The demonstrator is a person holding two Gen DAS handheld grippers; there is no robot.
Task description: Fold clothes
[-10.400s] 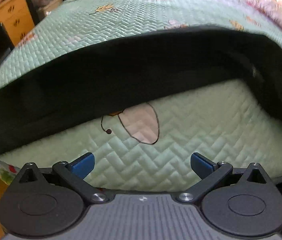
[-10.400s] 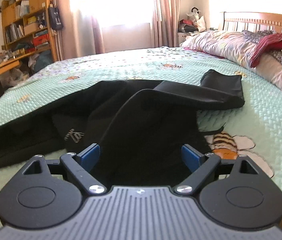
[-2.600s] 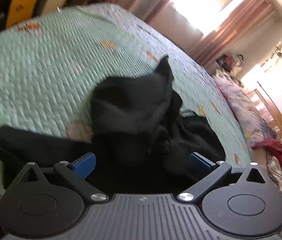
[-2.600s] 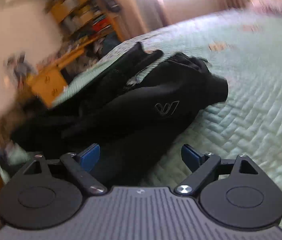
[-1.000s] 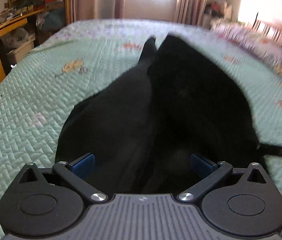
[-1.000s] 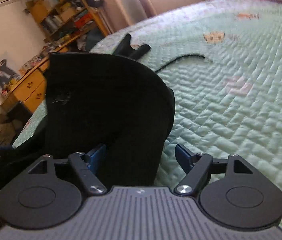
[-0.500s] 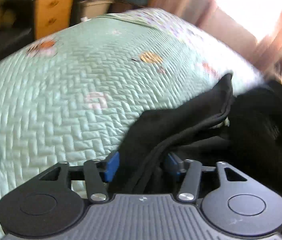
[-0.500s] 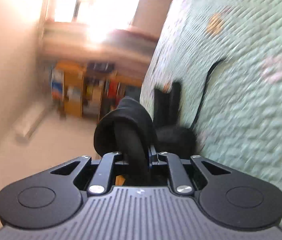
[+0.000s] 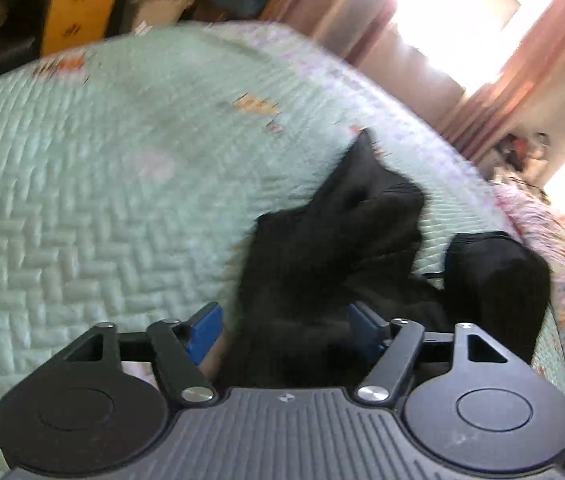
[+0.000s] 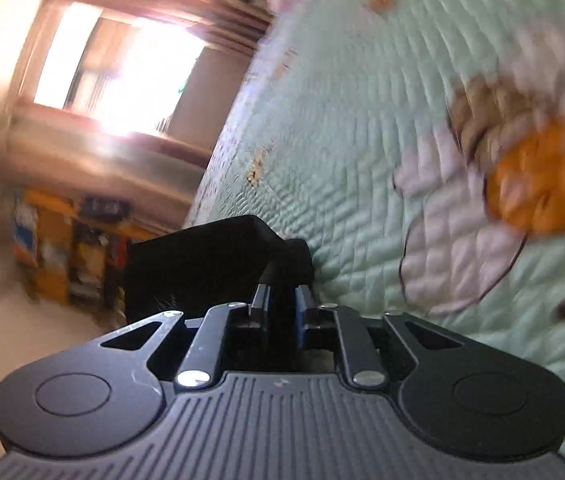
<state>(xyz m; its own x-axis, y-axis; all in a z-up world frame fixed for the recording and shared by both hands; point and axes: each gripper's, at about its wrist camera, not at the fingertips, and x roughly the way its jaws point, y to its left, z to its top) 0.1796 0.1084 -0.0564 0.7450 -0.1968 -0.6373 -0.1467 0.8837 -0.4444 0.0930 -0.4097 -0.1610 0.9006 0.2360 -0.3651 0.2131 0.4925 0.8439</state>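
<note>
A black garment (image 9: pixel 330 240) lies crumpled on the green quilted bed (image 9: pixel 102 200). My left gripper (image 9: pixel 286 330) straddles its near end. Its jaws are opening: the cloth is between the blue pads (image 9: pixel 206 332), and the left pad stands clear of it. A further black fold (image 9: pixel 494 276) rises at the right. In the right wrist view my right gripper (image 10: pixel 282 300) is rolled on its side and pinches a fold of the black garment (image 10: pixel 202 264). Its jaws are opening slightly, but the pads still press on the cloth.
The quilt (image 10: pixel 362 120) carries an orange bee print (image 10: pixel 542 184) close to the right gripper. A wooden desk (image 9: pixel 78 8) stands beyond the bed's far left edge. Curtains and a bright window (image 9: pixel 442 40) are behind, pink bedding (image 9: pixel 530 216) at the right, shelves (image 10: pixel 54 256) by the wall.
The right gripper shut on a fold of the black garment, then rolled and swept sideways with it over the quilt. The left jaws closed in around the cloth, then widened again.
</note>
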